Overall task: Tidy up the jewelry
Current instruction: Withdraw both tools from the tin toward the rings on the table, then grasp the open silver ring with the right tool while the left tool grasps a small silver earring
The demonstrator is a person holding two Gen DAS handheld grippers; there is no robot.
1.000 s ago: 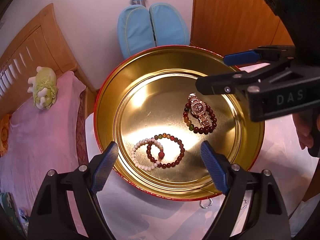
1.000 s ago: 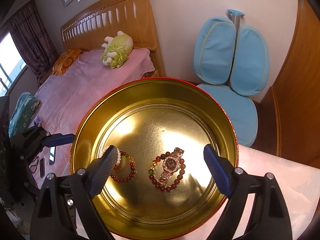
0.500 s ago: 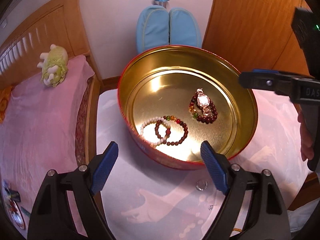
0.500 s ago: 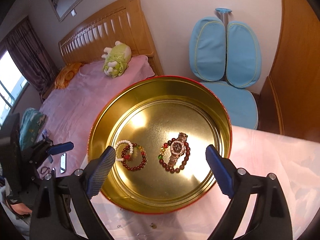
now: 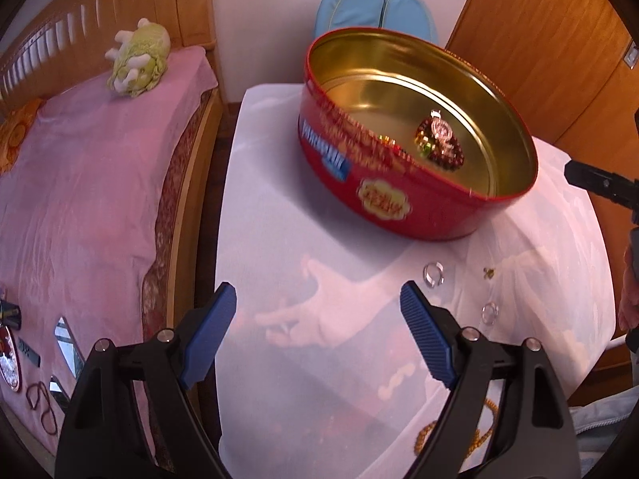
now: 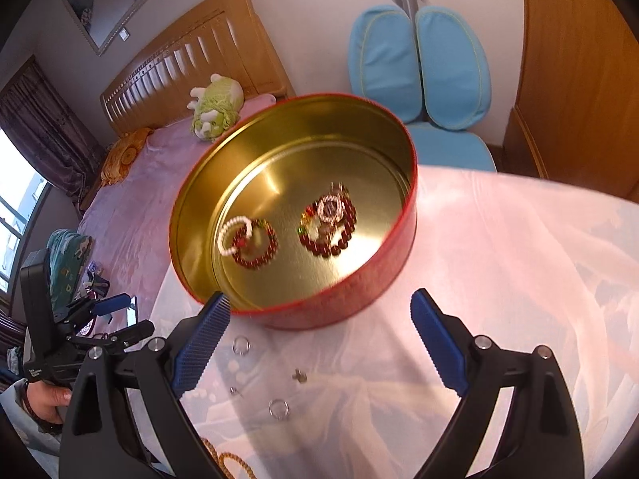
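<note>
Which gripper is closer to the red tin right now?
Right. The right gripper hangs open just in front of the red tin, one fingertip at its wall. The left gripper is open farther back over the white cloth.

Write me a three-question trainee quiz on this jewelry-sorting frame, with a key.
1. True or false: the watch lies inside the red tin.
2. Which sits on the table cloth outside the tin? A) silver rings B) the white bead bracelet C) the watch
3. Fill in: the right gripper is ____ and holds nothing.

Key: 1 true. 2 A; one ring lies near the tin, another nearer the camera. 3 open.
</note>
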